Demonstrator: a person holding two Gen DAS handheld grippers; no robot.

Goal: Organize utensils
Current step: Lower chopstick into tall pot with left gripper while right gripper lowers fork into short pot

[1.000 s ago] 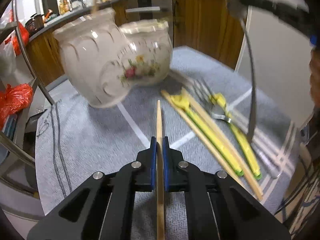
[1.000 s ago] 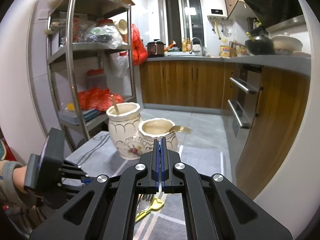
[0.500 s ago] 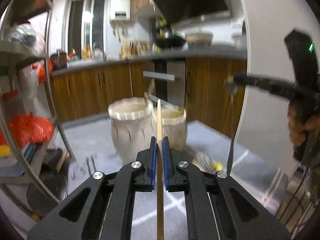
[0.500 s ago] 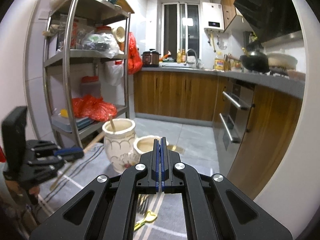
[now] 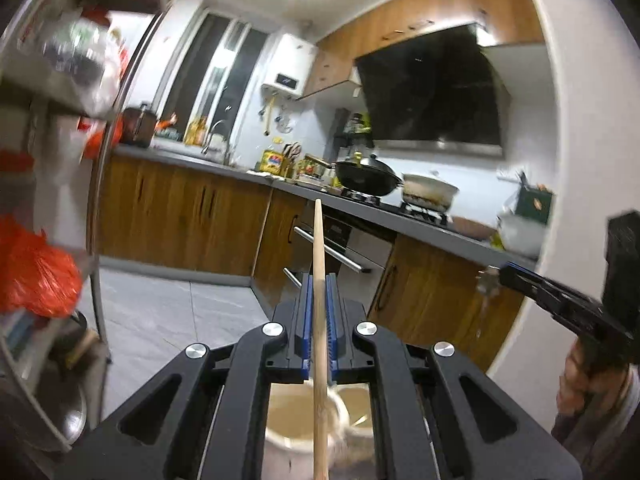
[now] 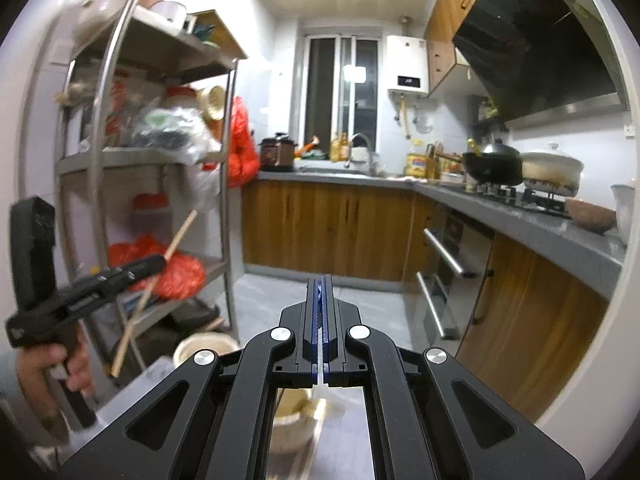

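My left gripper (image 5: 319, 280) is shut on a wooden chopstick (image 5: 318, 248) that sticks out forward past the fingertips. In the right wrist view the same left gripper (image 6: 158, 262) shows at the left in a person's hand, with the chopstick (image 6: 182, 232) slanting through it. My right gripper (image 6: 322, 280) is shut on a thin metal utensil (image 6: 319, 378), which hangs blurred below the right gripper's (image 5: 500, 274) tip as the metal utensil (image 5: 484, 300). Two cream ceramic jars stand low beneath both grippers: a taller jar (image 5: 296, 412) and a shorter jar (image 5: 358, 396).
A steel shelf rack (image 6: 100, 152) with bags and tubs stands at the left. Wooden cabinets and an oven (image 6: 444, 264) run under a grey counter (image 6: 520, 220) with a wok and pot. A grey mat (image 6: 160, 376) lies under the jars.
Both grippers have risen and tipped up, so the views swung from the mat and loose utensils to the kitchen. The jars dropped to the bottom of both views. Both grips are unchanged.
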